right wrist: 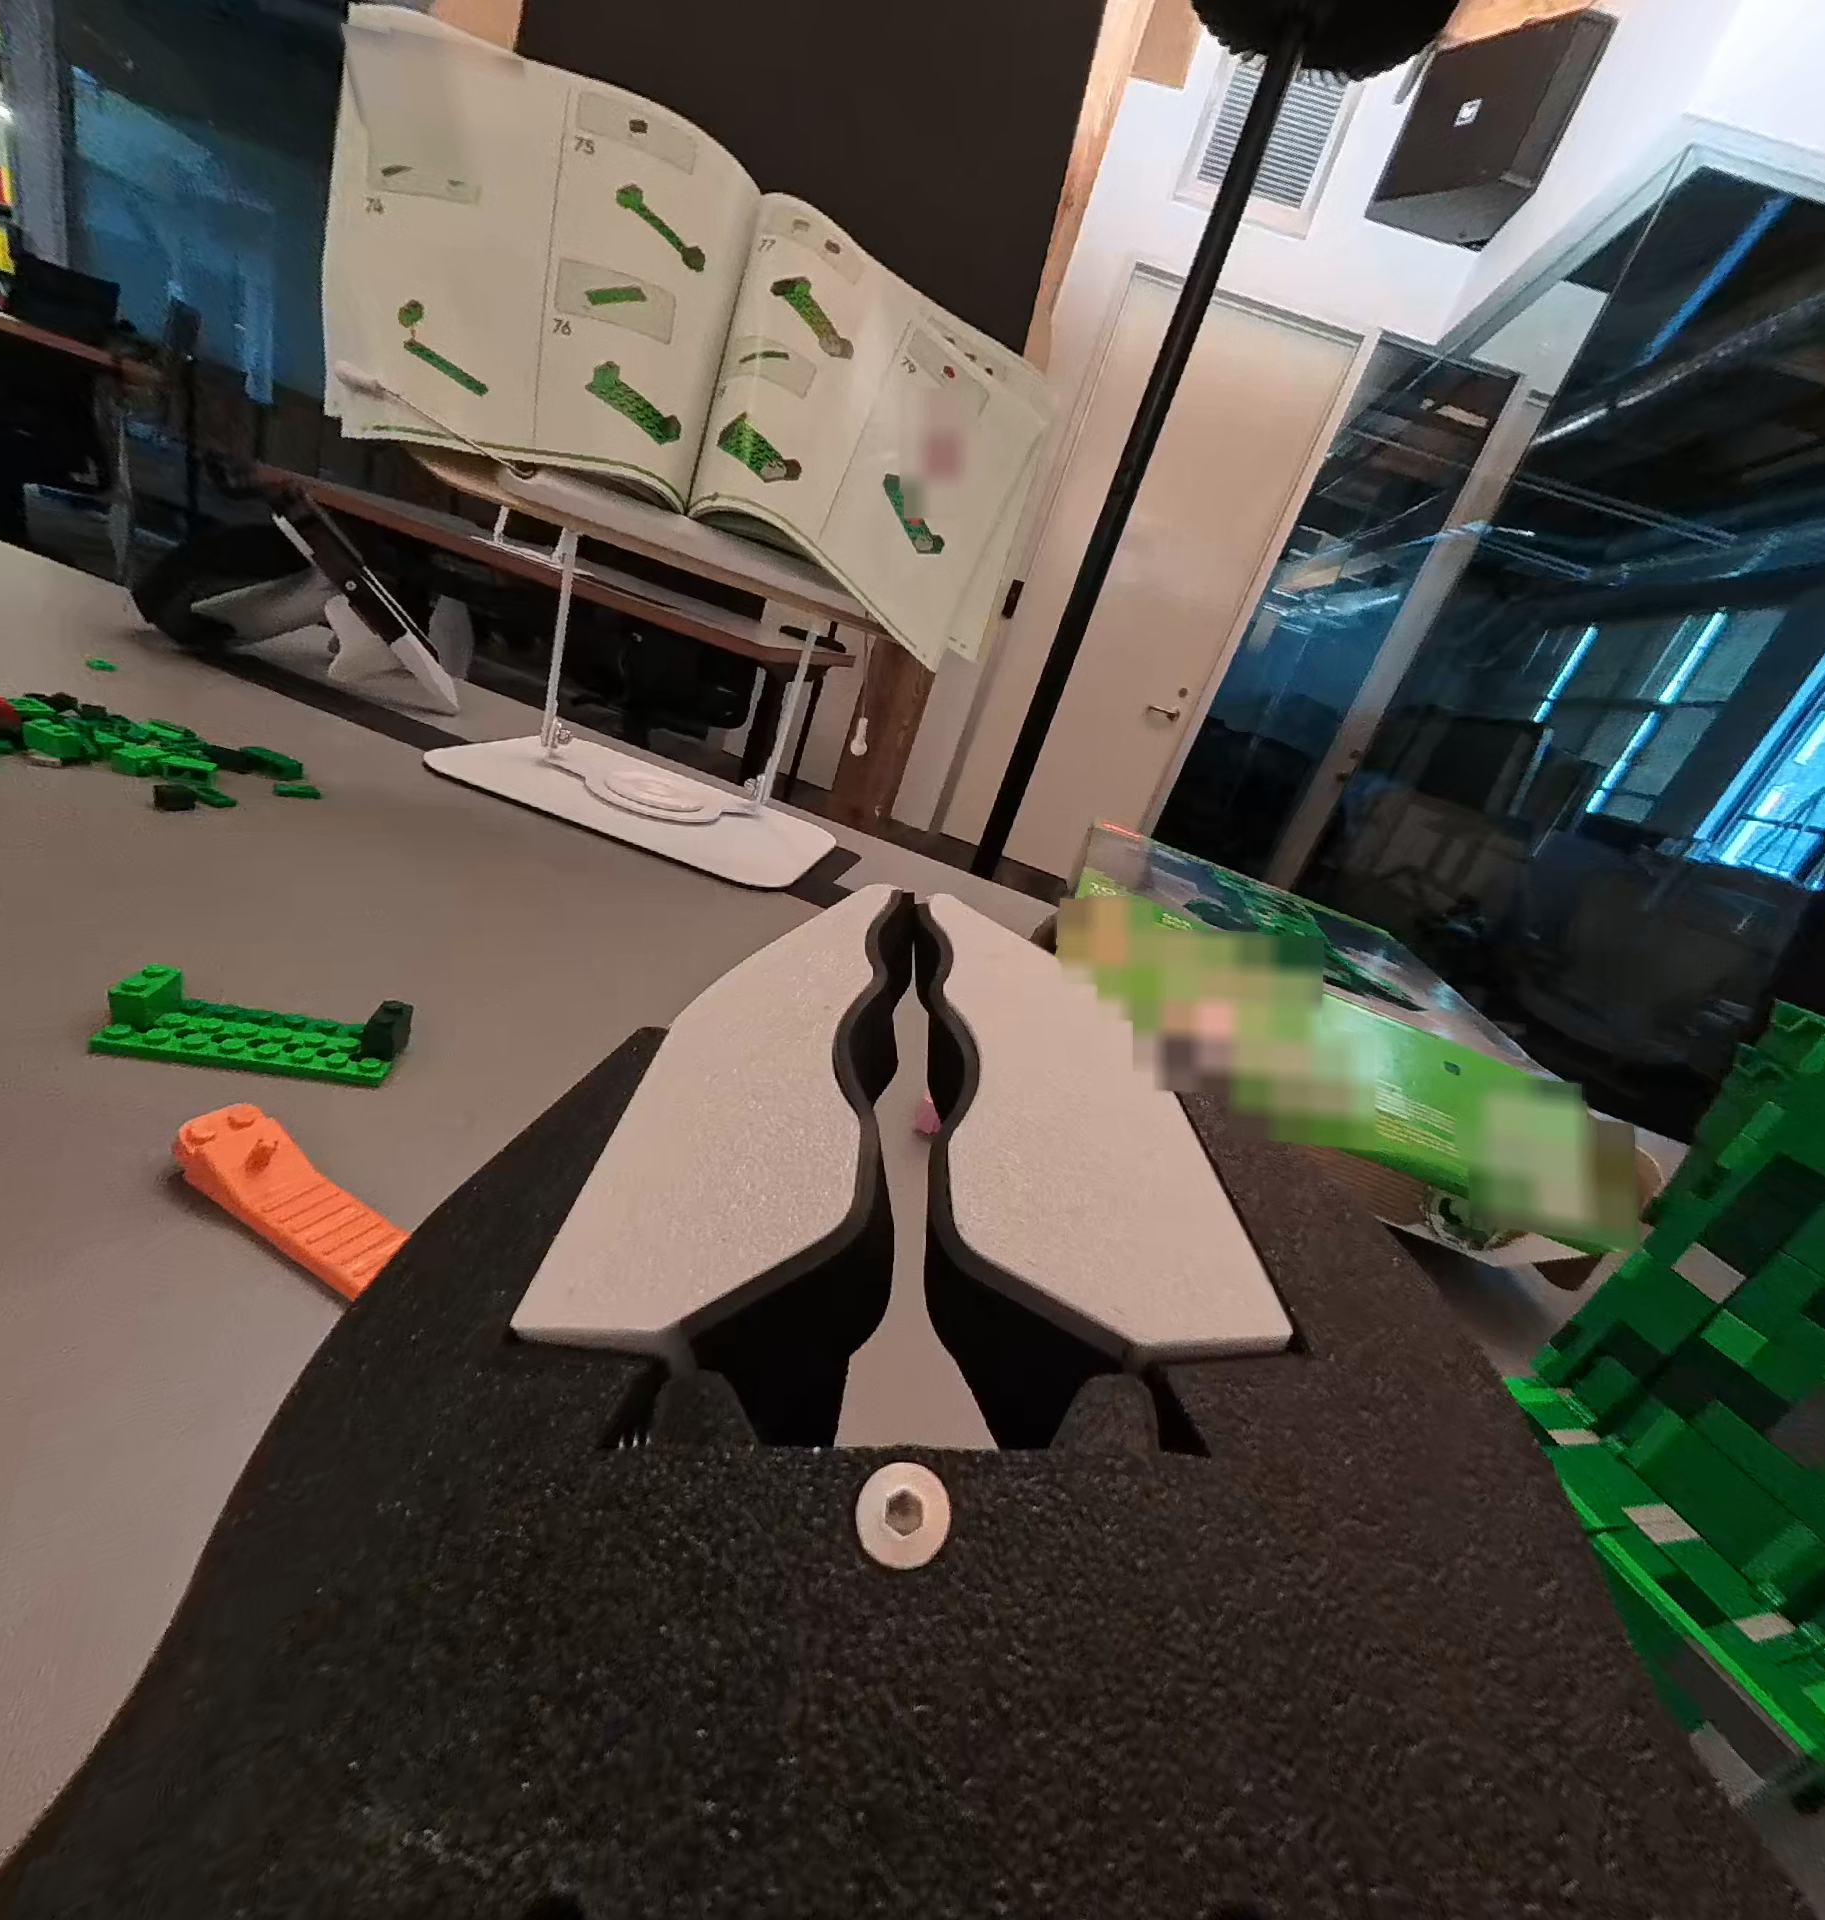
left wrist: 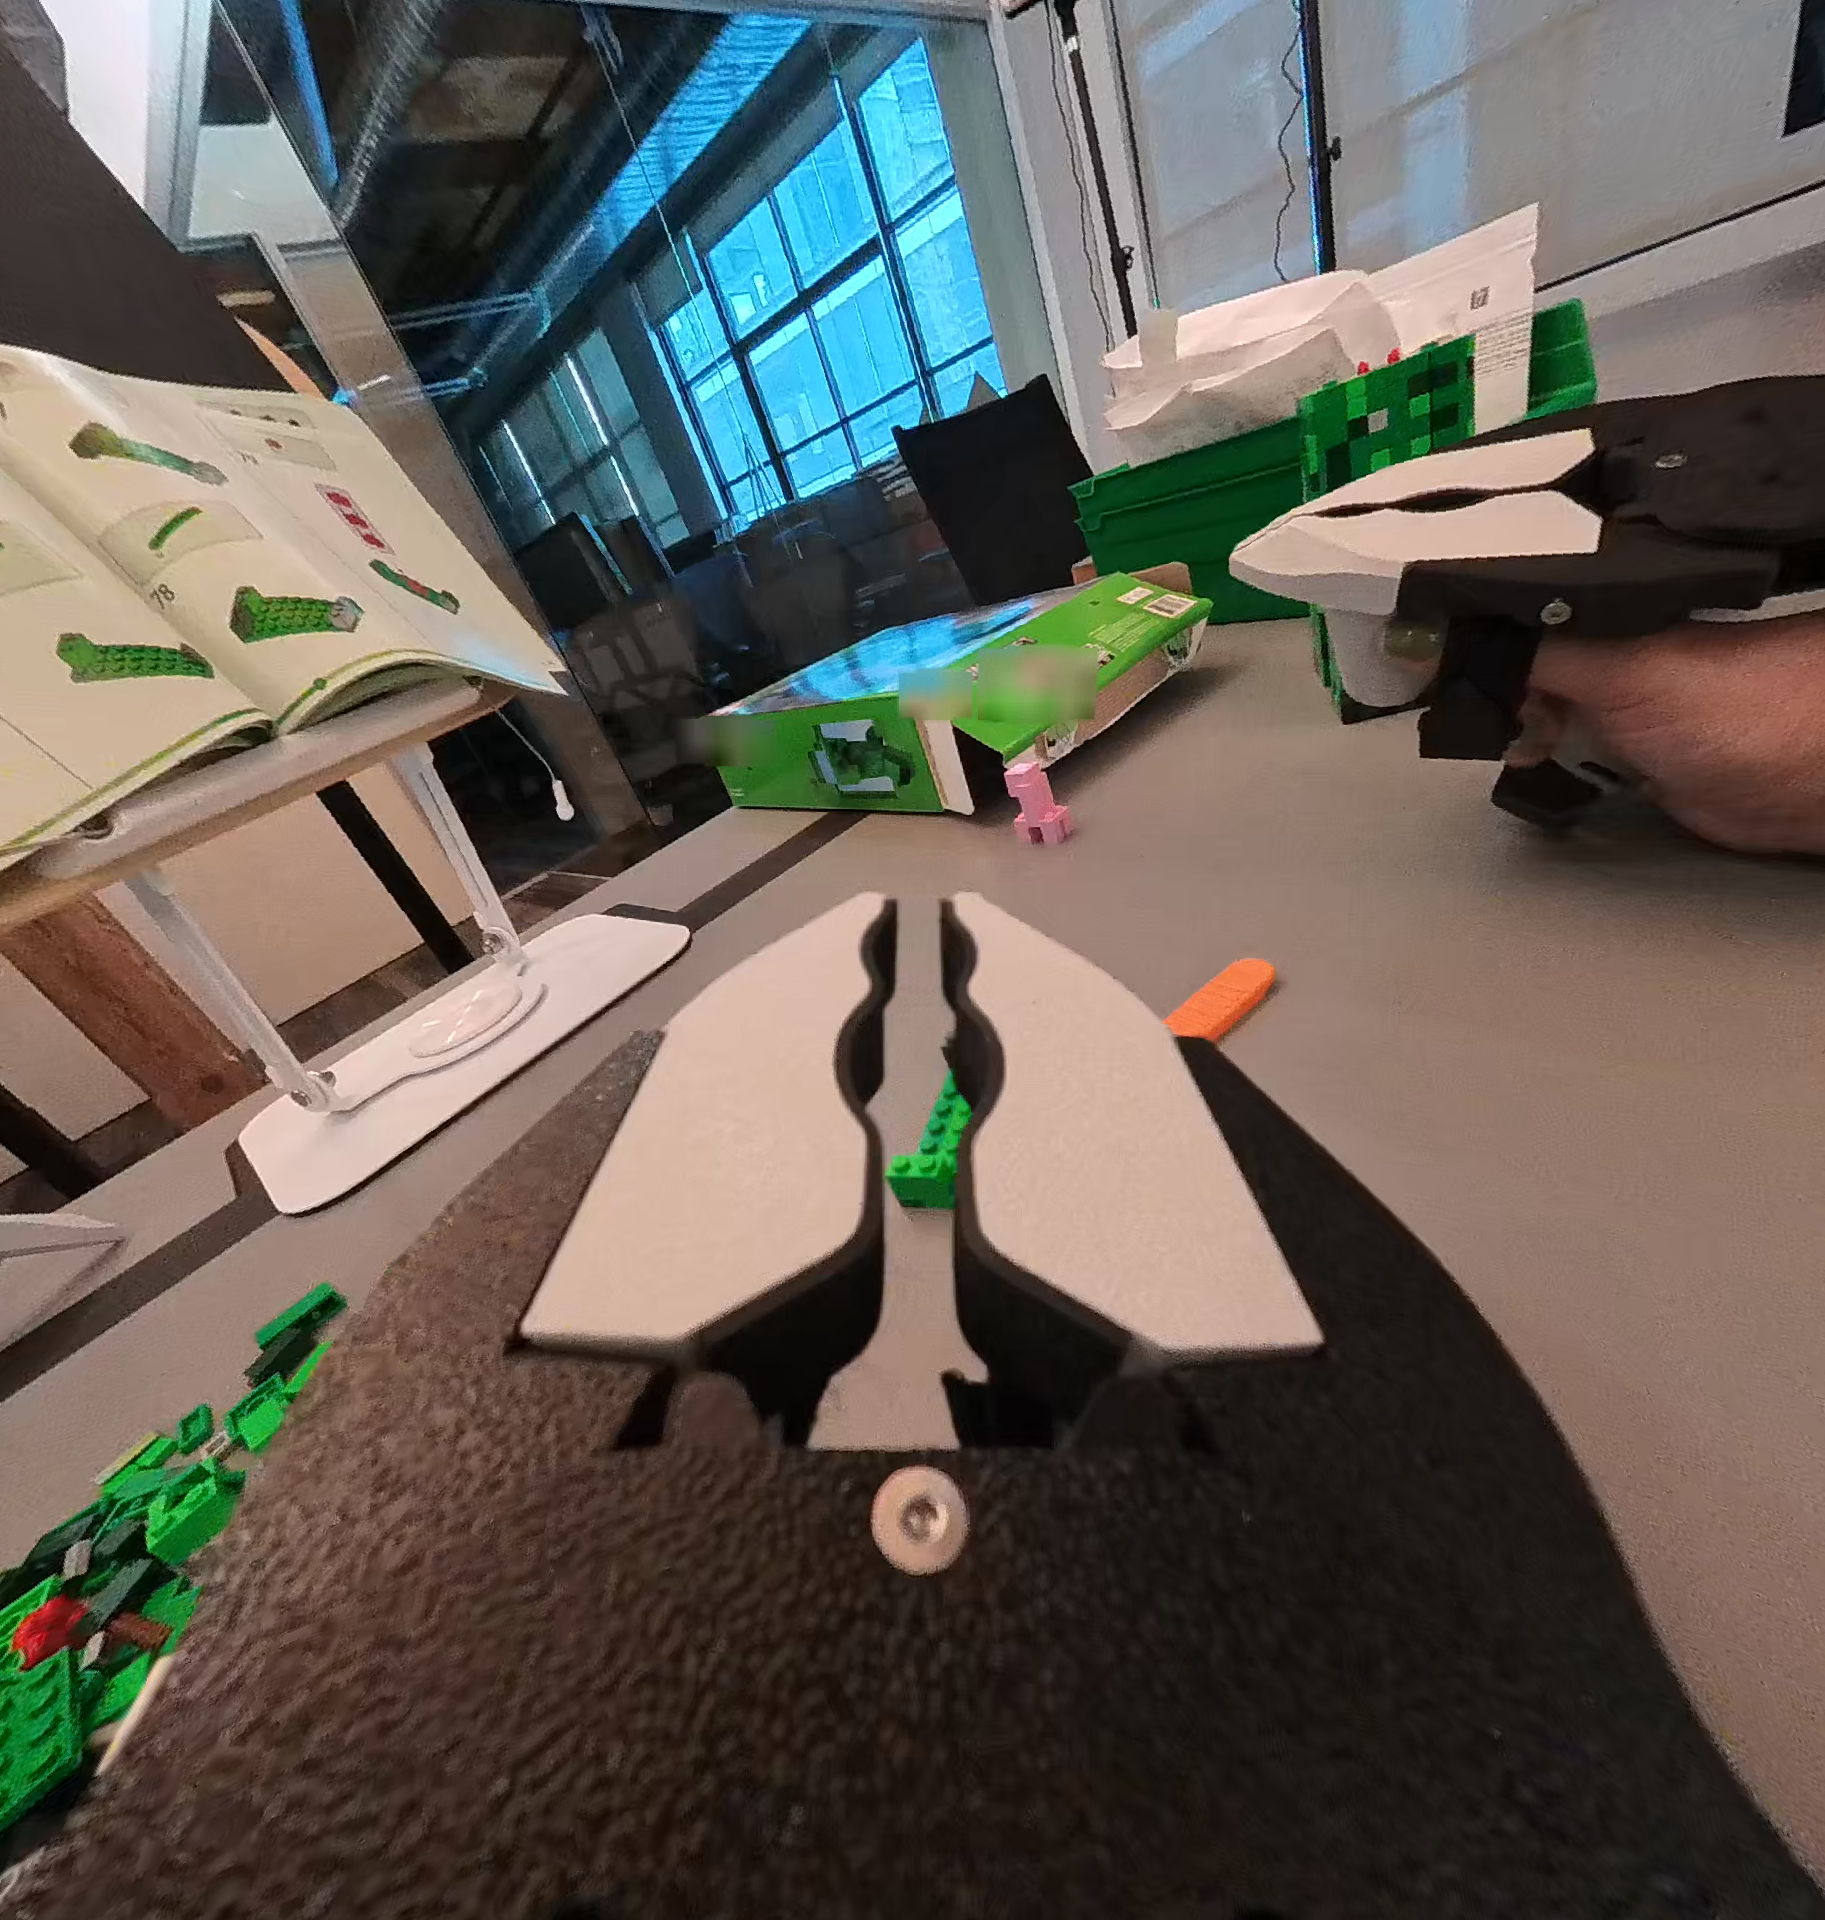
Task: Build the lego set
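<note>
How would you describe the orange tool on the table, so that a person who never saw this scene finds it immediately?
Start from the open instruction book on its white stand at the far edge of the grey table. Nearer lies a flat green plate assembly, and just beside it the orange tool. It is the only orange, wedge-shaped piece among green bricks.
</note>
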Available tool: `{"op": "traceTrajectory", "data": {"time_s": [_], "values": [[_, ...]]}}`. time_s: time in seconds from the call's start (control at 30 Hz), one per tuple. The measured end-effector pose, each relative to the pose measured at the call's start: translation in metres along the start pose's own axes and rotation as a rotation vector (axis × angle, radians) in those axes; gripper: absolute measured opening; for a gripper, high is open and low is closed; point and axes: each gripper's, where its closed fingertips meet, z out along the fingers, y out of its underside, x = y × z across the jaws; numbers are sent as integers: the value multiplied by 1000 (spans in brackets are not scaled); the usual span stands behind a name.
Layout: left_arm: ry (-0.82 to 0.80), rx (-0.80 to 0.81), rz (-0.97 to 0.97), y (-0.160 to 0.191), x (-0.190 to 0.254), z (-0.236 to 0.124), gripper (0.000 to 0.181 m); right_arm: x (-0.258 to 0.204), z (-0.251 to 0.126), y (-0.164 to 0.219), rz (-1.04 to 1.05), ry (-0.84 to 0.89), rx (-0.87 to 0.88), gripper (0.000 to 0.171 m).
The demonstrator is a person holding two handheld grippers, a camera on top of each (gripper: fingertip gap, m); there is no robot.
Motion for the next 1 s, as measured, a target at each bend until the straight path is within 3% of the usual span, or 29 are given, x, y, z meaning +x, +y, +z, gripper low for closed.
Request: {"op": "traceTrajectory", "data": {"time_s": [0.23,0.47,1.0], "values": [[-5,-13,-13,2,-3,0,19,-7,1,0,-62,-13,-6,0],[-13,-29,-30,4,-7,1,31,-4,-7,-9,14,-39,46,0],[-11,-38,-7,5,-5,2,32,-11,-1,2,12,-63,-20,0]]}}
